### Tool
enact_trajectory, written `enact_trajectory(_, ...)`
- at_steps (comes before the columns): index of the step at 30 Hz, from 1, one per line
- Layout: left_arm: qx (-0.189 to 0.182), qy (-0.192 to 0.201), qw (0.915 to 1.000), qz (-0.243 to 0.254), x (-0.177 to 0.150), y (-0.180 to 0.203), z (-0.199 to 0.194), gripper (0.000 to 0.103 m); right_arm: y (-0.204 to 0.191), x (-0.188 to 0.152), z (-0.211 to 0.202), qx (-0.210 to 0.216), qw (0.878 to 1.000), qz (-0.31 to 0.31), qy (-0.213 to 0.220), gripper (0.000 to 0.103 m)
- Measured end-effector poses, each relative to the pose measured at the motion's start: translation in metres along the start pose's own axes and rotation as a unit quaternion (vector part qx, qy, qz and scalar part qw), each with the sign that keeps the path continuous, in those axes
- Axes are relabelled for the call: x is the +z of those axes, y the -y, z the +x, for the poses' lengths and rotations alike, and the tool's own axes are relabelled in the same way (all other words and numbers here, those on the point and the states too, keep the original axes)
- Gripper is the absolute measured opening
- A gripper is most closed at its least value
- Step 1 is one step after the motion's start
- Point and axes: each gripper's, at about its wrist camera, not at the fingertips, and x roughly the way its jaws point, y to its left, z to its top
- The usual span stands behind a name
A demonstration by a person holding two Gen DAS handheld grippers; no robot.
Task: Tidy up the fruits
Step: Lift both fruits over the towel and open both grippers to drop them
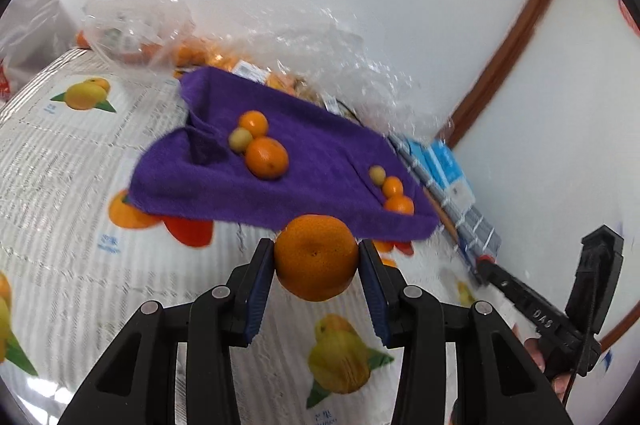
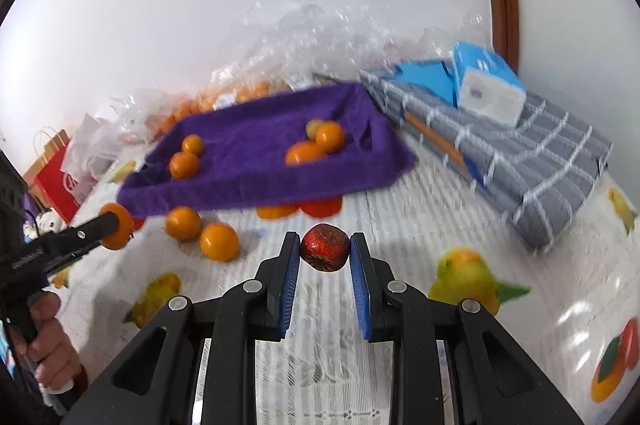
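My left gripper (image 1: 316,259) is shut on a large orange mandarin (image 1: 316,257), held above the tablecloth in front of a purple towel (image 1: 312,181). On the towel lie two groups of small oranges and yellowish fruits, one at the middle (image 1: 266,157) and one at the right (image 1: 398,205). My right gripper (image 2: 325,249) is shut on a small dark red fruit (image 2: 325,248), held above the tablecloth. In the right wrist view the towel (image 2: 256,161) holds oranges, two loose oranges (image 2: 202,233) lie in front of it, and the left gripper with its mandarin (image 2: 116,227) shows at the left.
A fruit-print tablecloth (image 1: 80,165) covers the surface. Clear plastic bags with oranges (image 2: 240,85) lie behind the towel against the white wall. A grey checked cloth (image 2: 540,161) with blue boxes (image 2: 488,93) lies at the right. A red paper bag (image 2: 56,177) stands at the left.
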Motion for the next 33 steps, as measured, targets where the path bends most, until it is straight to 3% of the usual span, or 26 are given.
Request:
enact_trajectory(9,0.058,0.045,0.9972,0.011,0.059,-0.011,0.001,0.040,-0.008,0.071,0.001,-0.018,0.997,-0.035,0.063,0.025)
enact_trajectory(18,0.092,0.046,0.9945,-0.019,0.119,-0.027,0.047,0.040,-0.012,0.124,0.061,-0.009,0.998,-0.024,0.057,0.025)
enact_trajectory(27,0.146,-0.001,0.9892,-0.003,0.154,-0.030,0.111,0.040,-0.019,0.148,0.137,-0.011,0.999,-0.041,0.015,0.025)
enact_trajectory(33,0.177,-0.050,0.9829,0.001,0.154,-0.042,0.148,0.040,0.000,0.137,0.187,-0.024,0.998,-0.021,-0.052,0.025)
